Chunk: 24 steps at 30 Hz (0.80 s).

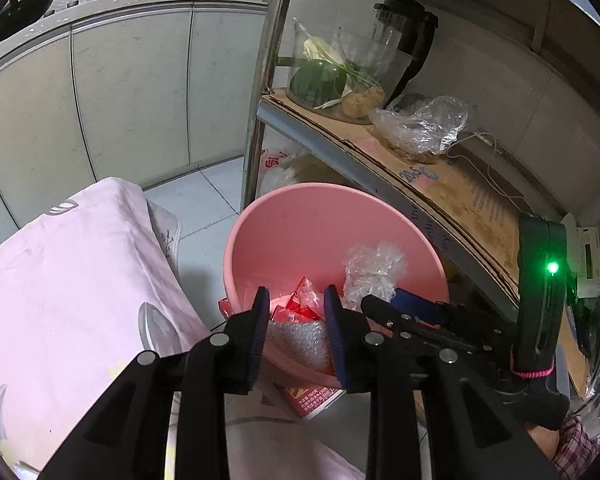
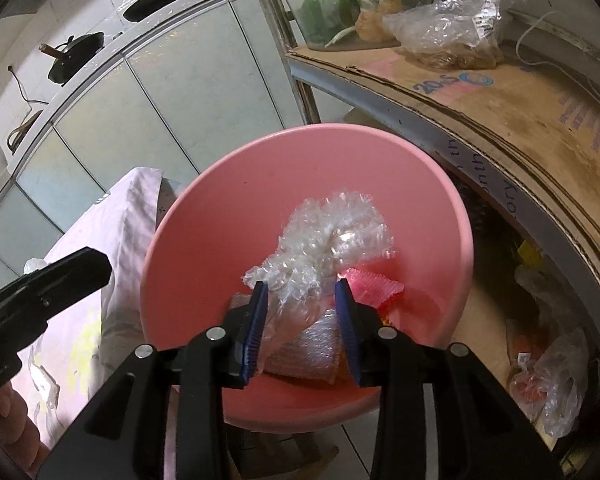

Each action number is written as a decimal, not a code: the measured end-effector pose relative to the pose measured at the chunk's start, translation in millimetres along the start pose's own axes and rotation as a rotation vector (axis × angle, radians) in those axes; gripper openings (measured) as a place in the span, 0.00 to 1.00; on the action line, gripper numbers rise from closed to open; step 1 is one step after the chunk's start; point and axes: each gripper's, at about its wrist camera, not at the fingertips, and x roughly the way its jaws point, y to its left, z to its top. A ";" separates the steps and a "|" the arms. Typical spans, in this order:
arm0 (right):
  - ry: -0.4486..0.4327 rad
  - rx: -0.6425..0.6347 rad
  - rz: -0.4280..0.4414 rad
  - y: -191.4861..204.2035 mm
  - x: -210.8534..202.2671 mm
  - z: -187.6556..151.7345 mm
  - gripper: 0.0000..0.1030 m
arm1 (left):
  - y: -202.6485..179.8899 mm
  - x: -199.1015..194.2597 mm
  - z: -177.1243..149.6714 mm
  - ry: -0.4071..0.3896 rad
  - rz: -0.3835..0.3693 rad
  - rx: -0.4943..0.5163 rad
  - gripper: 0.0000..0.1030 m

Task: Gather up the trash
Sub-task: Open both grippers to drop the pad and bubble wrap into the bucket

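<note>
Pink plastic round basin [image 2: 236, 208], on the floor beside a cardboard-lined metal shelf [image 2: 520, 128], already holds the trash: a crumpled clear plastic bag [image 2: 324, 236], bubble wrap [image 2: 320, 348] and red wrappers [image 1: 300, 300]. Both the left gripper [image 1: 296, 340] and right gripper [image 2: 302, 332] hover open over it, the clear bag loose between the right one's pads. Risk: the springy film could cling and lift back out on withdrawal.

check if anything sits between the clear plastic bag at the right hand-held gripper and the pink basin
Nothing visible does. The crumpled clear plastic bag already lies inside the pink basin, on the bubble wrap, with the right hand-held gripper open around its lower end.
</note>
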 end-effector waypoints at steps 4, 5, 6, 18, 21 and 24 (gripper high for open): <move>-0.006 0.002 0.003 0.0 -4.1 -1.1 0.44 | 0.8 -5.3 -2.4 0.003 0.001 -0.002 0.26; -0.006 0.004 0.005 0.1 -5.5 -1.5 0.44 | 1.1 -6.8 -3.0 0.002 0.003 -0.002 0.26; -0.007 0.005 0.008 0.5 -7.3 -2.0 0.44 | 1.3 -9.5 -3.8 -0.001 0.005 -0.001 0.26; -0.026 -0.029 0.040 13.0 -35.1 -15.6 0.44 | -1.3 -29.5 -12.6 -0.007 0.026 -0.001 0.26; -0.030 -0.043 0.048 17.9 -42.6 -18.8 0.44 | -3.1 -35.6 -16.2 -0.010 0.033 0.002 0.26; -0.036 -0.057 0.057 22.0 -50.4 -22.1 0.44 | -5.4 -41.9 -19.0 -0.017 0.041 0.008 0.26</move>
